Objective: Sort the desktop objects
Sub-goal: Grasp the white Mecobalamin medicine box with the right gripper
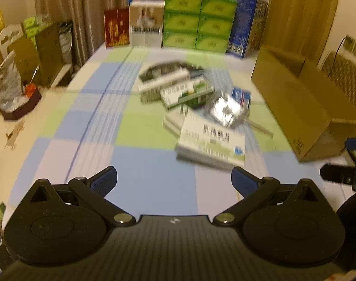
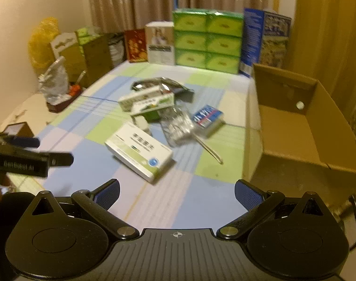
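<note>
on the table [image 2: 140,213], under a checked cloth of blue, green and pale squares, a loose heap of small packages lies near the middle: a white medicine box [image 2: 138,155] nearest the camera, two green-and-white boxes [image 2: 146,100] stacked askew behind it, a crumpled foil blister pack [image 2: 179,127], a small blue box [image 2: 207,116] and a thin metal stick [image 2: 207,148] poking out toward the near edge. they look dumped rather than arranged, which fits a sorting job not yet begun. the open cardboard box [image 2: 292,126] stands at the right edge of the table, close to the heap, probably so things can be dropped in with a short reach; it holds nothing i can see except a small white round thing [image 2: 299,105] against its far wall. the left gripper [image 1: 174,180] and right gripper [image 2: 177,193] both hover short of the heap, fingers spread wide and grasping nothing.
</note>
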Available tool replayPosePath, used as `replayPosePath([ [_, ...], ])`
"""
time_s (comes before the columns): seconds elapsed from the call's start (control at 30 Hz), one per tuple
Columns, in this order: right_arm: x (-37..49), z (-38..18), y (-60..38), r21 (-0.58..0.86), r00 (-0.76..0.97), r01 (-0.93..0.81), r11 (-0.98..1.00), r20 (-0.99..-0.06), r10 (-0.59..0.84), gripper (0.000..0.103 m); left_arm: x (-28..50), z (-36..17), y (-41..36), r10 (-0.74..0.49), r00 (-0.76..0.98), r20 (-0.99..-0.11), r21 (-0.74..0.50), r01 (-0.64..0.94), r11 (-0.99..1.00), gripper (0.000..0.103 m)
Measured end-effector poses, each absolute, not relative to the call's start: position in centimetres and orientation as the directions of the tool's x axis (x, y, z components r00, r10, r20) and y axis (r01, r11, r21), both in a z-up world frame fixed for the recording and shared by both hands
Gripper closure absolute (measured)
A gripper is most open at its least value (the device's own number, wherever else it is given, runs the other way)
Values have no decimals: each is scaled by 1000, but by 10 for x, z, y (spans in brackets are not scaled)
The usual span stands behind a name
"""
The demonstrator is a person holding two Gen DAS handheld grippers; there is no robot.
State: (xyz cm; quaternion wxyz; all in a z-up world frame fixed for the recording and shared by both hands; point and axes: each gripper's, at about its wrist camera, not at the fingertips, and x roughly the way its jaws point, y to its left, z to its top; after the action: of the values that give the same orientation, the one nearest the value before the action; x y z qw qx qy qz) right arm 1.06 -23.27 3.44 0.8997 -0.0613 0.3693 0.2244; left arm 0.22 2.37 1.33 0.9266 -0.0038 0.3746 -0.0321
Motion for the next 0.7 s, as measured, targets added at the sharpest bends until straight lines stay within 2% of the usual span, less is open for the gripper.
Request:
replayPosePath([
  [0.13,9,38,-226,32,634,-502,864,-666,393,2,15,33,33,-71,700,-710,-6,95,995,1],
  [0.23,10,42,-222,20,641,-532,847,-644,417,2,22,48,31,-83,742,-665,28,135,990,1],
  [0.3,13,44,-220,30,643,-540,841,-631,434,2,30,56,32,-96,738,-667,38,163,986,1],
  [0.43,14,49,-211,-33,648,-618,785,-586,486,2,40,59,39,-136,721,-680,20,203,979,1],
  [0.7,45,22,-171,-137,554,-751,646,-663,504,2,72,29,56,-148,713,-685,62,259,964,1],
])
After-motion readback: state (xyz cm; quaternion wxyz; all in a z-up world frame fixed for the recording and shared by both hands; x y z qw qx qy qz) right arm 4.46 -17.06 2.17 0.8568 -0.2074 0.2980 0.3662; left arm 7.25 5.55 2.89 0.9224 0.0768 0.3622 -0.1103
